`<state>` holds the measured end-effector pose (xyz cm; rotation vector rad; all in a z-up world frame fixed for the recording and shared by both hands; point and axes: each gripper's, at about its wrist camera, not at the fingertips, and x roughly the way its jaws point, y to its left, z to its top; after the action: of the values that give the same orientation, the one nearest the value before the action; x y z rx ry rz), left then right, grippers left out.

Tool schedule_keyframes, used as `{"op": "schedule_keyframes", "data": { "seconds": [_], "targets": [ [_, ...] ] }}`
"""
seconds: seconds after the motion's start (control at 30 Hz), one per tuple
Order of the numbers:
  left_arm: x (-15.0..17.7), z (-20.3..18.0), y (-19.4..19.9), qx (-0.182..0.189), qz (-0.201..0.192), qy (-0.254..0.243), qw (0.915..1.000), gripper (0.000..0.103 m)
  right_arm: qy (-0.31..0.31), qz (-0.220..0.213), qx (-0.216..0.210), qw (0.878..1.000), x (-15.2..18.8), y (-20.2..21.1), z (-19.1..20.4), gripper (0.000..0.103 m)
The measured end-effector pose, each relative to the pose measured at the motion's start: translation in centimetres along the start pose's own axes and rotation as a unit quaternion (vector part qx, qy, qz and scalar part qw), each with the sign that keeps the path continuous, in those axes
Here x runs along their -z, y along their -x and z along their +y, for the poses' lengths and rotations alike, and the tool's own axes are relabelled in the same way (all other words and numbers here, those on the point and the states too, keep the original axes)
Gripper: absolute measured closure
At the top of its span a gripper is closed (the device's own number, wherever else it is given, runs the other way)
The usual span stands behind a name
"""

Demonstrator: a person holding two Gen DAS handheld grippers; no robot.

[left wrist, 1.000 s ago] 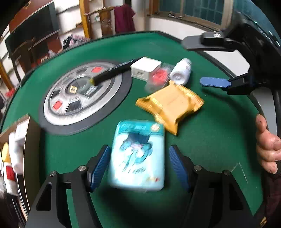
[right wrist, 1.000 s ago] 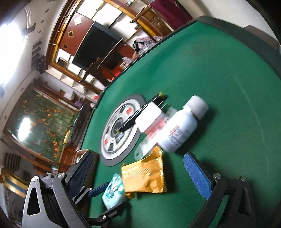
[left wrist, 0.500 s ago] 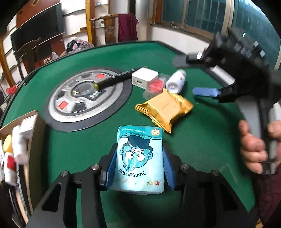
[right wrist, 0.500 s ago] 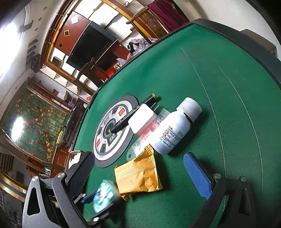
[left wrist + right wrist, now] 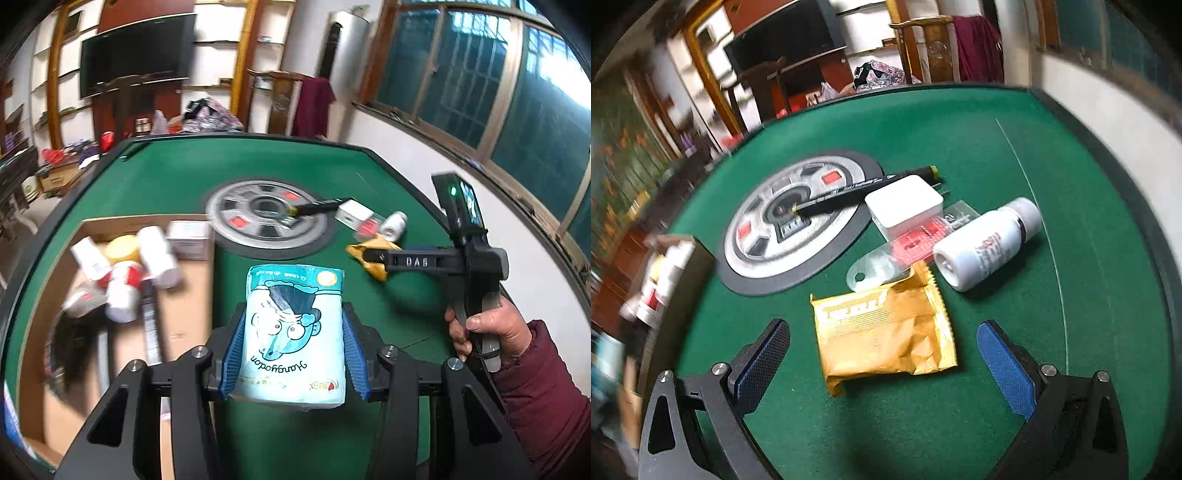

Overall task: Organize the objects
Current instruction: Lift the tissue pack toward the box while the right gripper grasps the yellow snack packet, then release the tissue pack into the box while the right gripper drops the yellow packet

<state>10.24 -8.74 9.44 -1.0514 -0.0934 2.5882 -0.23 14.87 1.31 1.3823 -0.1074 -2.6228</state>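
Observation:
My left gripper [image 5: 293, 325] is shut on a light-blue tissue pack [image 5: 295, 354] with a cartoon face, held above the green table [image 5: 177, 184] beside the open cardboard box [image 5: 184, 314]. My right gripper [image 5: 882, 343] stands open, its blue pads [image 5: 1001, 350] wide on either side of a gold snack packet [image 5: 886, 317] that lies flat on the felt. Neither pad touches the packet. In the left wrist view the right gripper [image 5: 406, 260] hangs over that gold packet [image 5: 373, 247], gripped by a person's hand [image 5: 487, 332].
Beyond the gold packet lie a white bottle [image 5: 986, 247] on its side, a clear packet with a red insert [image 5: 916, 243], a white charger block [image 5: 905, 206] and a black pen [image 5: 864, 188] across a round grey panel [image 5: 768, 236]. The box holds several bottles [image 5: 122, 288].
The left gripper closed on the tissue pack, lifted it and carried it left toward the box. The right gripper rolled level and came down over the gold packet.

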Motion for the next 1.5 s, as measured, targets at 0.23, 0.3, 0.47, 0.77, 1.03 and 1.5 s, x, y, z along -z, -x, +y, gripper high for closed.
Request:
{"op": "schedule_keyframes", "data": {
  "seconds": [0.23, 0.3, 0.47, 0.77, 1.03, 1.5],
  "targets": [
    [2.0, 5.2, 2.8, -0.021, -0.014, 0.05, 0.9984, 0.055, 0.038, 0.031, 0.071, 0.996, 0.2, -2.2, 2.5, 0.01],
    [2.7, 6.6, 3.3, -0.022, -0.013, 0.068, 0.9974, 0.055, 0.035, 0.028, 0.073, 0.996, 0.2, -2.0, 3.0, 0.014],
    [3.7, 8.7, 4.4, -0.029, -0.019, 0.089, 0.9954, 0.055, 0.014, 0.026, 0.074, 0.997, 0.1, -1.5, 2.5, 0.03],
    [5.0, 11.3, 5.3, -0.043, -0.021, 0.117, 0.992, 0.055, -0.044, 0.01, 0.008, 0.999, 0.7, 1.8, 2.2, 0.033],
    [5.9, 12.2, 4.8, -0.042, -0.003, 0.133, 0.9902, 0.055, 0.001, -0.01, -0.058, 0.998, 0.2, 4.9, 7.9, 0.032],
    [4.7, 12.4, 0.4, -0.029, 0.042, 0.124, 0.991, 0.055, 0.146, 0.025, -0.114, 0.982, 0.6, 3.4, 22.0, 0.032]
  ]
}}
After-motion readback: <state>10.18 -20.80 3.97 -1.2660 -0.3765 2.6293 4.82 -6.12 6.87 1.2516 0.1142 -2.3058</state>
